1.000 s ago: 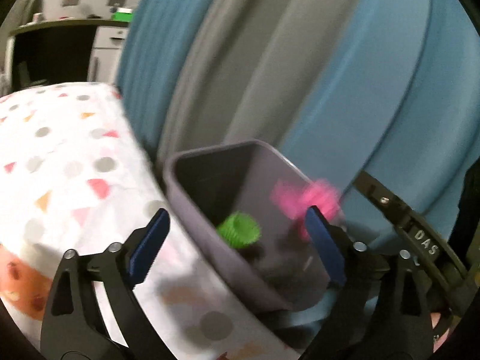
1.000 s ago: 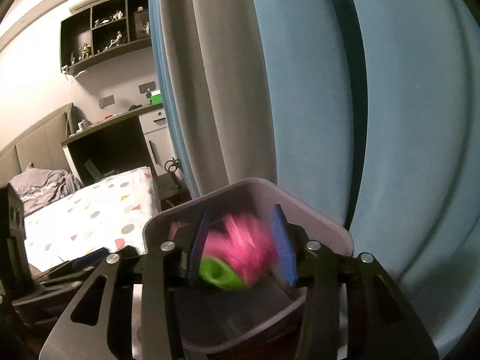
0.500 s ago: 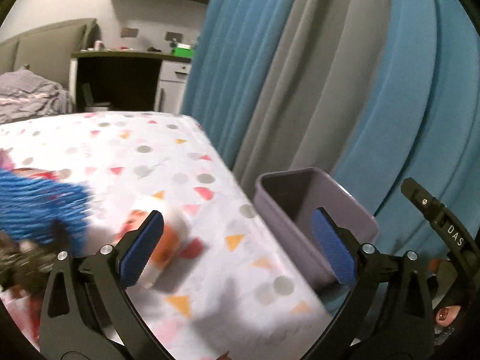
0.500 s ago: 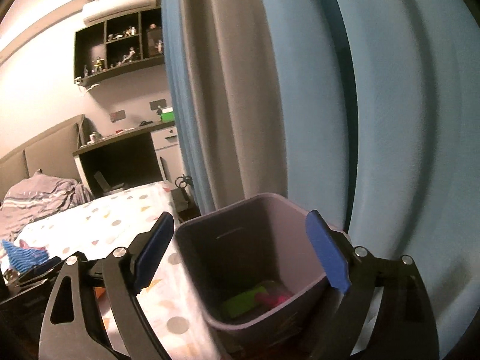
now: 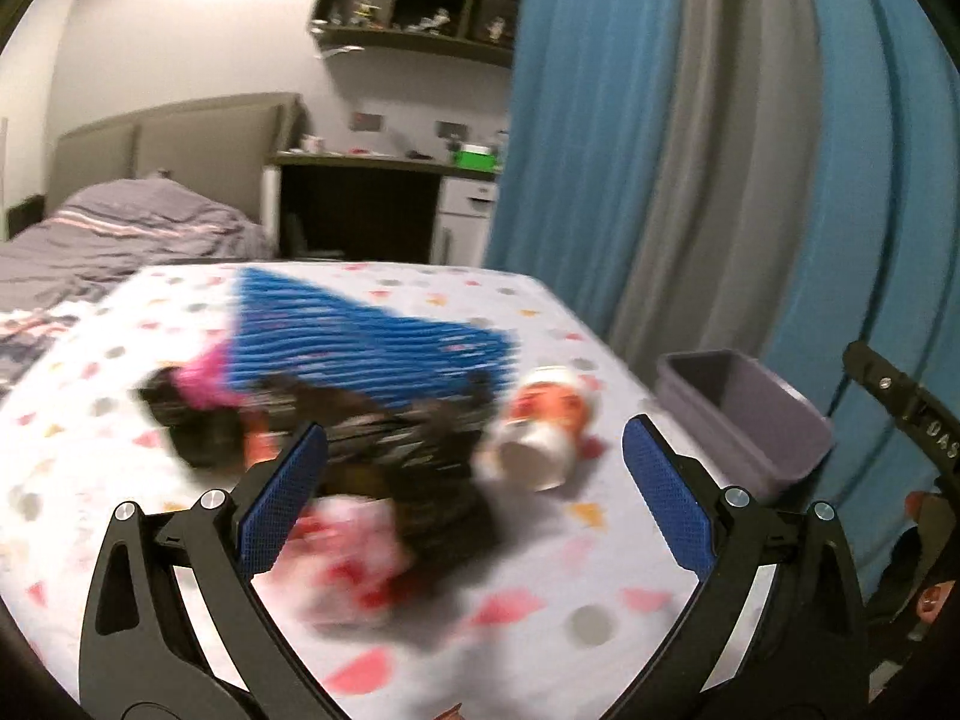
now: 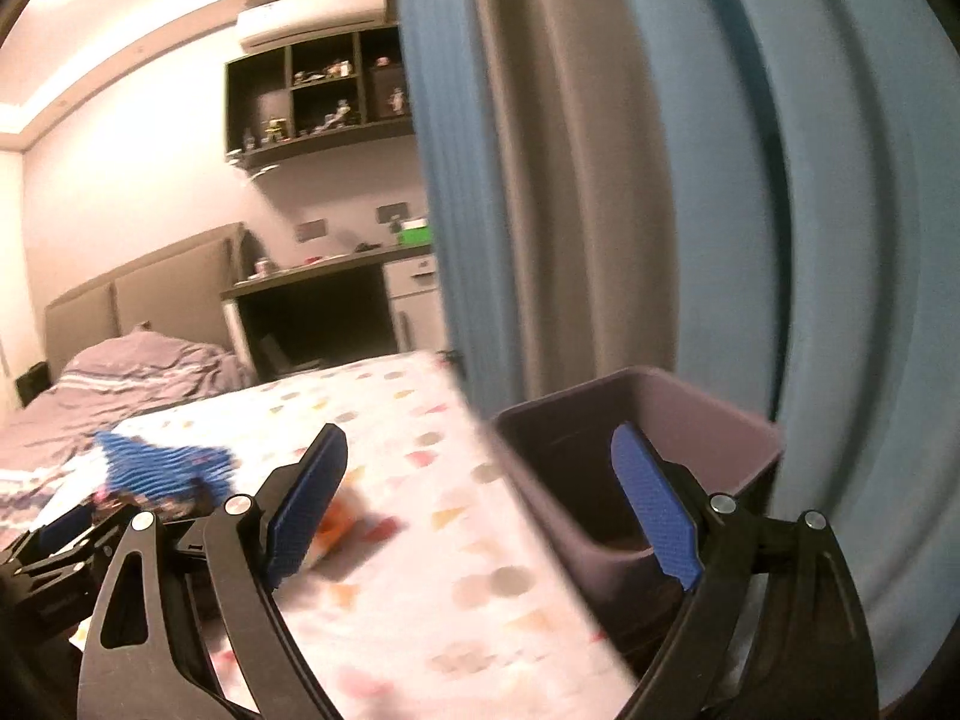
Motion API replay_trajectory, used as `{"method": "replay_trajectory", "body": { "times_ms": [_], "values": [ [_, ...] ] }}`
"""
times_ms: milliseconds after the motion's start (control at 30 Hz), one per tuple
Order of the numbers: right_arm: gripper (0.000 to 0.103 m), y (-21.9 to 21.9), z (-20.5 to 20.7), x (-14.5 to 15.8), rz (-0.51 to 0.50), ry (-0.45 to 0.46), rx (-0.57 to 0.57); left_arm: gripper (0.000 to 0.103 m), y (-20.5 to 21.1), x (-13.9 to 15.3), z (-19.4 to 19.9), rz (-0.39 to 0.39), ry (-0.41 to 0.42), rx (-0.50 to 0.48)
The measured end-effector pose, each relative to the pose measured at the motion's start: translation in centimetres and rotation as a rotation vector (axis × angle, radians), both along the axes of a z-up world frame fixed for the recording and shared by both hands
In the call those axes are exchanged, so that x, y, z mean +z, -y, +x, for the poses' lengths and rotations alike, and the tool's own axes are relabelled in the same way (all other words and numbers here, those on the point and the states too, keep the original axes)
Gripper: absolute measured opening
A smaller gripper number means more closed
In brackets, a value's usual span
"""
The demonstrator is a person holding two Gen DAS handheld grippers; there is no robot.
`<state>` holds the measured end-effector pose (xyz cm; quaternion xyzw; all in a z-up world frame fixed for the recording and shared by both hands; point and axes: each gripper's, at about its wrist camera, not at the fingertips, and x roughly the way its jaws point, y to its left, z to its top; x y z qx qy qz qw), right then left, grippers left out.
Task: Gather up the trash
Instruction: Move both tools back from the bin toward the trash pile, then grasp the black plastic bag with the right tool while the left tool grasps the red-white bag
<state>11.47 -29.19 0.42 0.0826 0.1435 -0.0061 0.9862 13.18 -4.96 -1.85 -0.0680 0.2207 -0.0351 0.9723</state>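
A second ago the left wrist view was filled by the grey bin with a green and a pink piece inside it; now that view has swung across to the table, and the bin [image 5: 744, 414] sits small at the right middle of the frame, beside the blue and grey curtain [image 5: 690, 150]. The left gripper [image 5: 474, 498] stands wide with nothing between its blue pads, low in the frame, above a blurred heap of trash on the spotted tablecloth [image 5: 540, 312]. In that heap a blue ribbed sheet [image 5: 366, 342] lies with its long axis running from the upper left to the right middle of the frame, narrowing toward its upper left corner. In front of it lies a dark crumpled piece [image 5: 390, 450] with a pink scrap [image 5: 204, 378] at its left end, and a red-and-white wrapper [image 5: 354, 564] lies lower centre. A paper cup [image 5: 540, 438] lies on its side right of centre, its long axis running up and down the frame and its open white mouth turned toward the lower edge. In the right wrist view the pink piece that sat between the pads a second ago is gone: the right gripper [image 6: 480, 504] is spread wide and empty, its right pad in front of the bin [image 6: 708, 420] at the right centre. The bin's inside is too dark to read. The blue sheet shows blurred at the left middle of that frame.
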Motion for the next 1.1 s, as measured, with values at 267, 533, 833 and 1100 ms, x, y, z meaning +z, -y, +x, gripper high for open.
{"method": "replay_trajectory", "body": {
  "times_ms": [267,533,833,1100],
  "values": [
    [0.087,-6.4,-1.0,-0.9,-0.028,-0.026,0.13,0.097,-6.5,-1.3,-3.4,-0.037,-0.004,0.116],
    [0.087,-12.6,-0.2,-2.6,-0.072,-0.08,0.28,0.097,-11.7,-1.4,-5.6,-0.046,0.006,0.244],
    [0.08,-17.0,3.9,-5.2,-0.075,-0.205,0.389,0.097,-14.7,-1.9,-6.0,-0.072,-0.003,0.3],
    [0.067,-18.7,6.2,-7.2,-0.068,-0.315,0.458,0.097,-15.1,-2.6,-5.7,-0.076,-0.017,0.277]
  ]
}}
